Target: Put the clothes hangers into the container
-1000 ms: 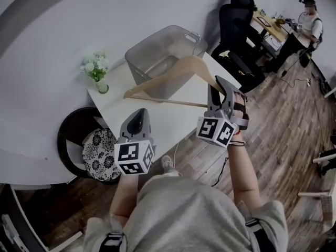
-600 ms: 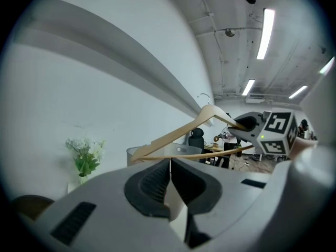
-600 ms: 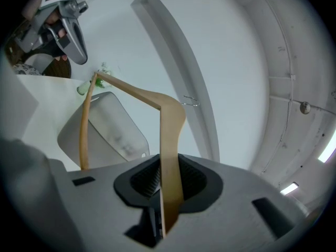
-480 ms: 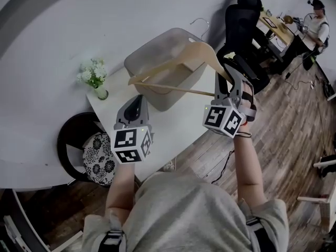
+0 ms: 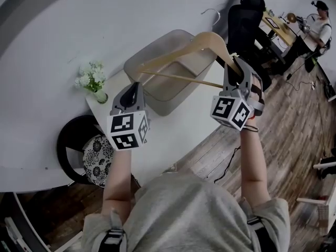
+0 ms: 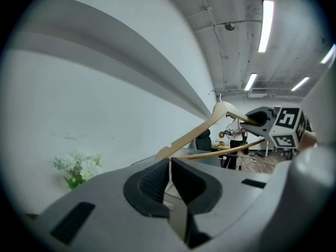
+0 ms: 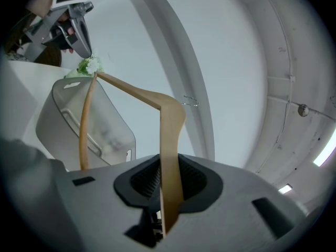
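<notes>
Right tool (image 5: 234,65) on pale wooden hanger (image 5: 173,51)

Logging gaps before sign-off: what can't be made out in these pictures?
Head view: floor of the translucent grey plastic container, crossed by the wooden clothes hanger, walls cloudy.
Every view: whether the shut left gripper touches the hanger's tip; too close to tell.
Right gripper view: hanger end sunk between the fingers of the right gripper.

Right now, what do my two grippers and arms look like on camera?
Both the left gripper and the right gripper are grey, tapering shells with black ribbed pads. Each carries a white cube printed with black square markers. The person wears a grey short-sleeved T-shirt, and dark straps show beside the right gripper.
</notes>
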Motion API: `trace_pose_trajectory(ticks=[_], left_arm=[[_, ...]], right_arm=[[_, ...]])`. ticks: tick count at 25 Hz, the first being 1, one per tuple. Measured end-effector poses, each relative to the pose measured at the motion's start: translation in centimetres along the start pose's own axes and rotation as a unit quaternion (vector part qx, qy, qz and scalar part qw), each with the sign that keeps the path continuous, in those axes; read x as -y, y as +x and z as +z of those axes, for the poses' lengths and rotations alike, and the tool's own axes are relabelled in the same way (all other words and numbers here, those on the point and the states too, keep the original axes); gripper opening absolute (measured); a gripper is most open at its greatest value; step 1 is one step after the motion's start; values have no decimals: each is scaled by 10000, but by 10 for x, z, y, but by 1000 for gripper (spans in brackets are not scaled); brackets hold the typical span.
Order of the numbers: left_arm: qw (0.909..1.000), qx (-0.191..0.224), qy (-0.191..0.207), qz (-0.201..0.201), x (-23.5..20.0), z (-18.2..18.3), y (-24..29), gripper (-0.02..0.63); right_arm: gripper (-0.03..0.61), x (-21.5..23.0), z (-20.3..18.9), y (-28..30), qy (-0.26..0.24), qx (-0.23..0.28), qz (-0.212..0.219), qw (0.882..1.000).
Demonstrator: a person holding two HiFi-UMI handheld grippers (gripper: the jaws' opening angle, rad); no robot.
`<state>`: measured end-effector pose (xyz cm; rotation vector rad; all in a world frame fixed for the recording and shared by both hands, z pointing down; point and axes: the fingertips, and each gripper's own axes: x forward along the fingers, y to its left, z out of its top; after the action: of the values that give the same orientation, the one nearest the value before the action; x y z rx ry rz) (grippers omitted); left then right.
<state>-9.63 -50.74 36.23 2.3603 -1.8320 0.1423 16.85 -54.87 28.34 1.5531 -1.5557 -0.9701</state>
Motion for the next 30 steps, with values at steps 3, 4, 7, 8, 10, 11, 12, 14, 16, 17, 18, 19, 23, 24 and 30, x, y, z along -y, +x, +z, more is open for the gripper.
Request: trace_pose_trajectory(ticks=[3, 4, 7, 8, 10, 11, 12, 14, 16, 17, 18, 19, 23, 24, 30], left_arm=[[9999, -107, 29, -56, -5, -1, 11, 11], [9999, -144, 19, -75, -7, -2, 15, 11], [9997, -240, 7, -87, -14, -5, 26, 11], [9996, -283, 15, -96, -16, -7, 29, 11], [9992, -390, 39, -128, -19, -11, 36, 11], [9989, -447, 48, -145, -20, -13, 39, 11], [9986, -501, 54, -161, -22, -15, 42, 11], [9980, -604, 67, -185, -25, -20, 49, 12], [9974, -692, 96, -190, -28, -24, 55, 12], [9971, -726, 111, -190, -29, -25, 58, 12], [9969, -755, 121, -191, -30, -27, 61, 12], [9967, -779, 126, -192, -31, -27, 64, 12], [9960, -847, 148, -224, -32, -31, 73, 12], [9958, -870, 167, -234, -31, -32, 75, 12], [9938, -1001, 263, -395, -28, -37, 88, 78]], right_arm=[[84, 1, -3, 11, -94, -44, -10, 9999], [84, -1, -4, 14, -129, -57, 6, 9999], [84, -9, -5, 26, -272, -91, 61, 9996], [84, -12, -6, 30, -321, -106, 85, 9994], [84, -20, -8, 37, -409, -140, 144, 9990], [84, -23, -9, 41, -454, -157, 173, 9987], [84, -27, -10, 44, -505, -172, 199, 9984], [84, -34, -11, 51, -624, -186, 257, 9976], [84, -43, -10, 58, -743, -183, 344, 9965], [84, -48, -9, 62, -798, -179, 393, 9959], [84, -53, -8, 65, -846, -175, 443, 9953], [84, -57, -7, 68, -885, -172, 497, 9947], [84, -77, -4, 77, -1023, -183, 723, 9920], [84, -81, -3, 78, -1065, -188, 765, 9912], [84, -97, 0, 91, -1185, -233, 969, 9879]])
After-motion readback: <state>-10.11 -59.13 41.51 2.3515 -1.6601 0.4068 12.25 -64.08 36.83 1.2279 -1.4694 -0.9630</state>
